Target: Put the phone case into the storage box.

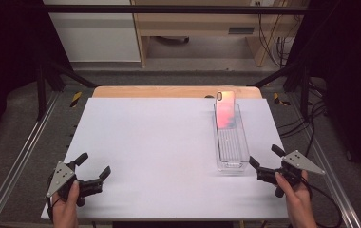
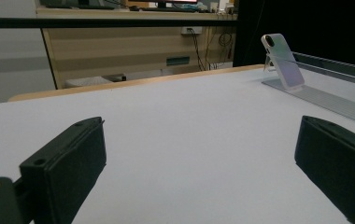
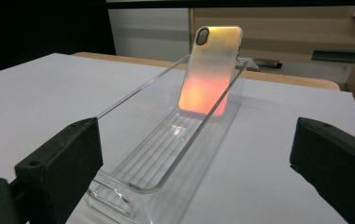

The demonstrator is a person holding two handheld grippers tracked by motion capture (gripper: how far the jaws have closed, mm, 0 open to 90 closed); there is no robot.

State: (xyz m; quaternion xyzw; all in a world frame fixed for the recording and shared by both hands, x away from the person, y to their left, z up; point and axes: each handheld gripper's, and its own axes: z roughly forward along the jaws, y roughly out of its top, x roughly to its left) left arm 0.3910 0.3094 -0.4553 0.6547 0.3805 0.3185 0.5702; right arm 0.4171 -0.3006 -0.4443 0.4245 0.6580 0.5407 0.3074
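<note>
**Phone case propped in clear tray, both grippers released**

We find the white table (image 1: 159,142) bare across its left and middle, with open room out to every edge. A wooden board (image 1: 169,91) borders the far edge; cabinets stand beyond. The clear tray (image 1: 231,142) lies right of centre, its long axis running near to far. The phone case (image 1: 226,109) leans against the tray's far end, camera cutout uppermost. The left gripper (image 1: 93,166) sits near-left, jaws apart, holding nothing. The right gripper (image 1: 264,159) is just beside the tray's near end, jaws spread, empty.

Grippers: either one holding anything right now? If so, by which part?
Nothing held. Left gripper and right gripper are both open; the phone case leans in the clear tray, untouched.
</note>
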